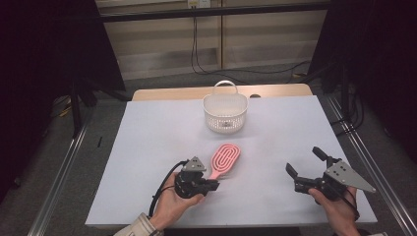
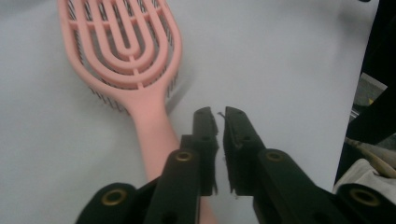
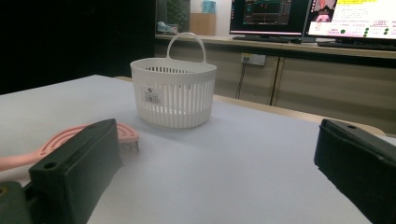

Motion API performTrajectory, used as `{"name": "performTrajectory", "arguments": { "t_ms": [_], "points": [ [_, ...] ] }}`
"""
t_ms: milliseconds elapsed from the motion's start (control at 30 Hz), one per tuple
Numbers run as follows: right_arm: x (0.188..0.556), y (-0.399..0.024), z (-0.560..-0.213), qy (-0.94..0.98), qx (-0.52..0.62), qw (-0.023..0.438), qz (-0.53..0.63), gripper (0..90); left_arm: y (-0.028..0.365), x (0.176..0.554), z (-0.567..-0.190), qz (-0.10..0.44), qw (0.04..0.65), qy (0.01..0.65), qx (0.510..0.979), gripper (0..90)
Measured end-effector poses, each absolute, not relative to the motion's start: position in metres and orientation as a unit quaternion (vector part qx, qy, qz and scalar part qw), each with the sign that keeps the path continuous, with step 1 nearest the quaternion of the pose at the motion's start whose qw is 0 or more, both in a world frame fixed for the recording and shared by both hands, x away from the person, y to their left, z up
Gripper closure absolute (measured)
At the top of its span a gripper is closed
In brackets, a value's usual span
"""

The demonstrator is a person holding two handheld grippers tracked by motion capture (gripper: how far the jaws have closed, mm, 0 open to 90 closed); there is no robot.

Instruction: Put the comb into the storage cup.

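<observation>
- The pink hairbrush [image 1: 224, 160] is lying flat on the table [image 1: 147, 147], near the middle of the near half, handle pointing toward the near edge.
- The left tool [image 1: 212, 185] is sitting just beside the handle (jaws nearly together, a thin gap showing, gripping nothing).
- The right tool [image 1: 305, 162] is hovering near the near right corner, jaws spread wide and empty.
- The white basket [image 1: 225, 114] is standing upright toward the far edge.
</observation>
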State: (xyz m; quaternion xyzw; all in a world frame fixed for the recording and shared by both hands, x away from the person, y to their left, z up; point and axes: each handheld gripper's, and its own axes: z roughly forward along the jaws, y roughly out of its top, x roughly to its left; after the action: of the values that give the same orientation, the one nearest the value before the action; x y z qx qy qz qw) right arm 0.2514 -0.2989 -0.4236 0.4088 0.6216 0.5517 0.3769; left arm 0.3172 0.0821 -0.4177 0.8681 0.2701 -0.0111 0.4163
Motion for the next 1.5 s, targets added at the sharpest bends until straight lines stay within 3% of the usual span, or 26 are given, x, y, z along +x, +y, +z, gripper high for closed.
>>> {"name": "performTrajectory", "arguments": {
  "t_ms": [133,233,500,600,767,1500],
  "points": [
    [0.252,-0.299,-0.424,0.621,0.41,0.375,0.552,0.0,0.087,0.319,-0.415,-0.005,0.435,0.278,0.856,72.4],
    [0.252,-0.299,-0.424,0.622,0.409,0.376,0.552,0.0,0.088,0.32,-0.411,0.019,0.444,0.281,0.851,50.7],
    [0.251,-0.298,-0.424,0.623,0.408,0.374,0.553,0.0,0.089,0.322,-0.407,0.063,0.44,0.284,0.849,16.1],
    [0.252,-0.299,-0.424,0.623,0.408,0.375,0.553,0.0,0.091,0.325,-0.406,0.063,0.44,0.295,0.846,8.8],
    [0.252,-0.299,-0.424,0.623,0.409,0.375,0.552,0.0,0.093,0.328,-0.405,0.054,0.441,0.302,0.843,4.9],
    [0.252,-0.299,-0.424,0.624,0.407,0.373,0.553,0.0,0.087,0.357,-0.393,0.017,0.395,0.316,0.863,6.1]
  ]
}}
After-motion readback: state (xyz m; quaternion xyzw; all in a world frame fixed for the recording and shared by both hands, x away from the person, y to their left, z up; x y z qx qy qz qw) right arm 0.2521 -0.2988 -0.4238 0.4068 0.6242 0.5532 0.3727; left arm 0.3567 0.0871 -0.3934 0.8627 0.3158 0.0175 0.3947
